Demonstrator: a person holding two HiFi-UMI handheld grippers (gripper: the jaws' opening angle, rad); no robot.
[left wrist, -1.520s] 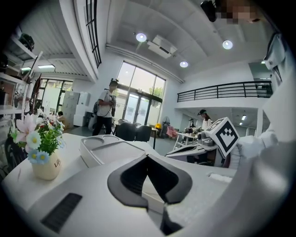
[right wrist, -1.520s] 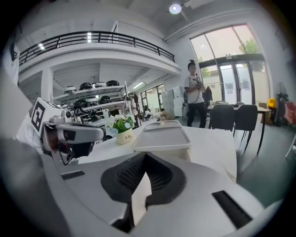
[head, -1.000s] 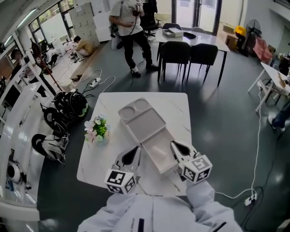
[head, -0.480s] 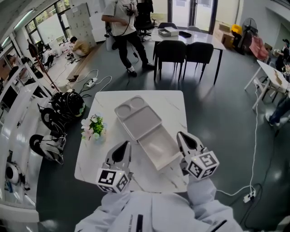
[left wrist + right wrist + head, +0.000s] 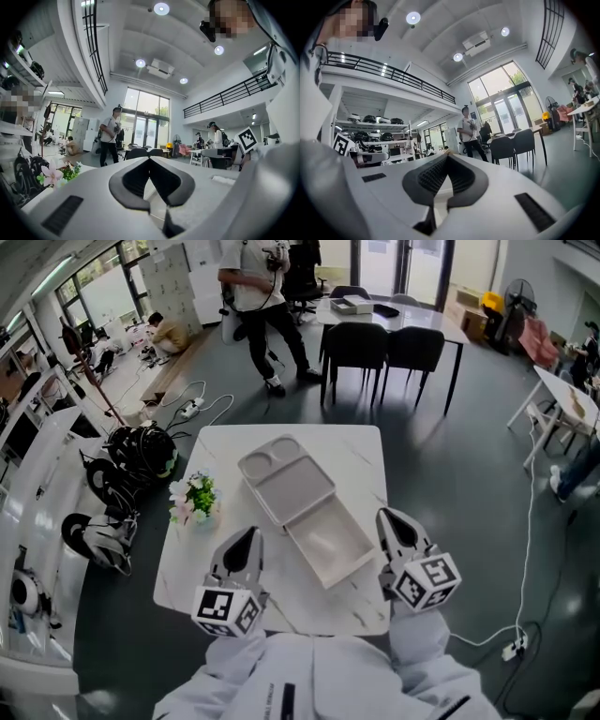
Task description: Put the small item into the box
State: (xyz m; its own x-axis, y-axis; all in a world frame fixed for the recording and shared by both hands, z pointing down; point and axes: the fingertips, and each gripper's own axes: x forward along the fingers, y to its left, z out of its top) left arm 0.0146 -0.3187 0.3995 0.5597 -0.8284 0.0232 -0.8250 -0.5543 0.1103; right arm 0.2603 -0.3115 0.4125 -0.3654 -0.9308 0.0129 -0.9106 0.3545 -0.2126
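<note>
Left gripper and right gripper flank the box, level, jaws seemingly shut, empty.

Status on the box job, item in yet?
Done: the box lies open on the table. In hand: nothing; left gripper and right gripper are shut and empty, flanking the box. Left: can't confirm the item is in; no small item shows on the table or clearly inside the box.

Flower bunch near, perhaps, black helmets; dark chairs beyond.
</note>
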